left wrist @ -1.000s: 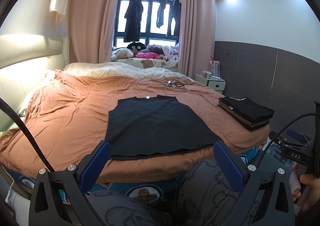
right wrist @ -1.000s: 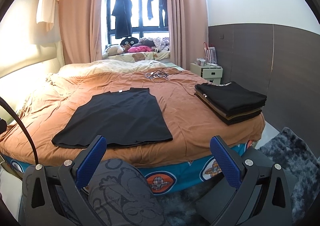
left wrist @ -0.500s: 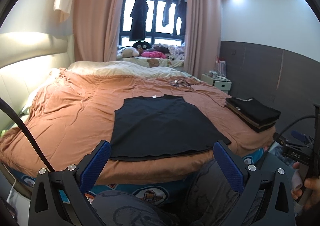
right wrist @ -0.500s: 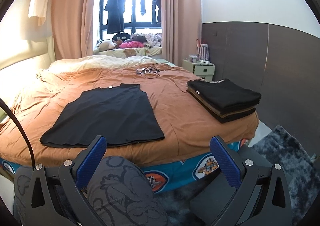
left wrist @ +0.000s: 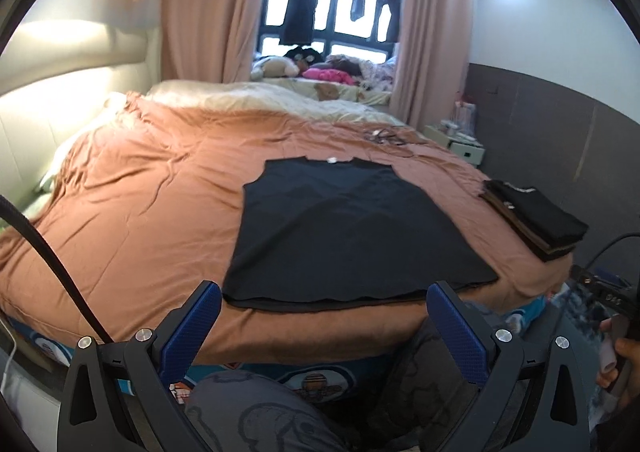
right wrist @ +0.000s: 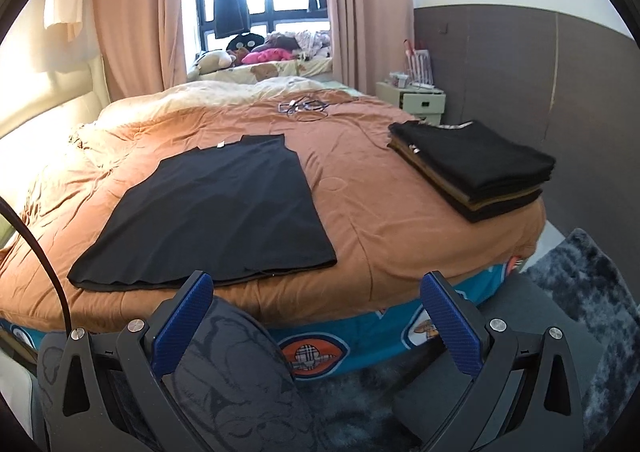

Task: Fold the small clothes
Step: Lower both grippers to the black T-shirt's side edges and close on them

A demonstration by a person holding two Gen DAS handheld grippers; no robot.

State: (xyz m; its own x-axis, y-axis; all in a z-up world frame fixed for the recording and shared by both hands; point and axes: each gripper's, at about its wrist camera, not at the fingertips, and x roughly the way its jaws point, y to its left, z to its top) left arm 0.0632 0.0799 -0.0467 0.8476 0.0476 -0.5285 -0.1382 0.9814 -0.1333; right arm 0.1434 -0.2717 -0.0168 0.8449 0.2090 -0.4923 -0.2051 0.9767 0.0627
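Note:
A black shirt point(left wrist: 348, 232) lies flat on the orange bed cover point(left wrist: 152, 196), its sleeves folded in and its hem toward the bed's near edge; it shows again as the black shirt point(right wrist: 216, 212) in the right wrist view. My left gripper point(left wrist: 324, 300) hovers open just short of the hem, holding nothing. My right gripper point(right wrist: 316, 292) is open too, level with the shirt's near right corner and off the bed's edge. A stack of folded dark clothes point(right wrist: 476, 168) rests at the bed's right corner, also seen as the stack point(left wrist: 536, 216).
Tangled cables point(right wrist: 304, 106) lie on the far part of the bed. A white nightstand point(right wrist: 412, 98) stands by the grey wall. A shaggy grey rug point(right wrist: 588, 300) covers the floor at right. The person's patterned trouser knees point(right wrist: 244, 380) sit below the grippers.
Both grippers have moved closer to the bed and tipped slightly down, so the shirt looms larger. Both stay open and nothing on the bed has shifted.

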